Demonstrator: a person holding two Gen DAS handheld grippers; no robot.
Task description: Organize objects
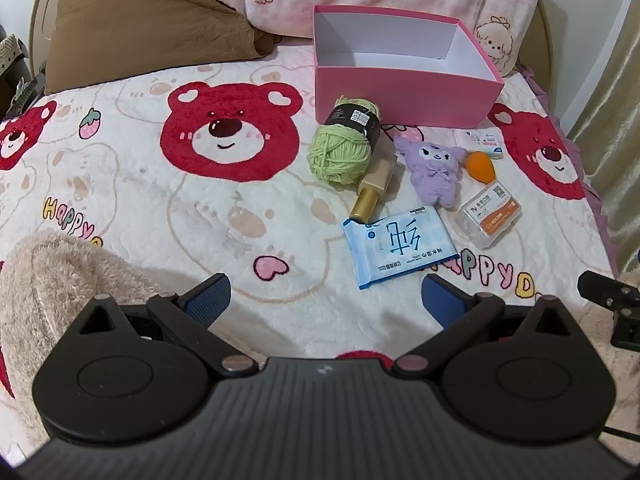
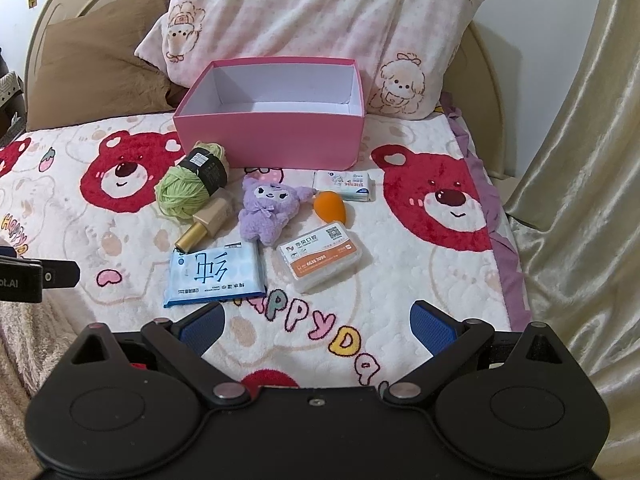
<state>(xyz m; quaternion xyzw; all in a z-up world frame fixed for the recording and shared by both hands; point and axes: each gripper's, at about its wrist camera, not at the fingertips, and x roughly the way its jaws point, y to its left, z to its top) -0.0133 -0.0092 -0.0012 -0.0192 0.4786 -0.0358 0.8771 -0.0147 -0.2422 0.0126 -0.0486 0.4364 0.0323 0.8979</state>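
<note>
- The pink box (image 2: 272, 142) stands open and empty on the bed (image 2: 400, 280), toward the head edge, just in front of the pillows (image 2: 320, 20).
- On the near side of the box lie the things to tidy: a green yarn ball (image 2: 182, 190), a gold-capped bottle (image 2: 208, 220), a purple plush (image 2: 266, 210), an orange sponge (image 2: 331, 208), a small white pack (image 2: 346, 185), a clear case with an orange label (image 2: 322, 256) and a blue wipes pack (image 2: 216, 276).
- The left hand-held gripper (image 1: 324, 300) has its jaws spread wide with nothing between them; it hangs above the bed, tilted down toward the cluster.
- The right hand-held gripper (image 2: 316, 326) is likewise wide open and empty.
- The wipes pack lies nearest the foot edge, ahead of both grippers: slightly right of centre for the left one, left of centre for the right one.
- Its long axis runs roughly across the bed, so a grip would likely go over its short width.
- The clear case sits almost straight ahead of the right gripper, probably its easier first pick; the yarn and bottle lie more to the left gripper's side.
</note>
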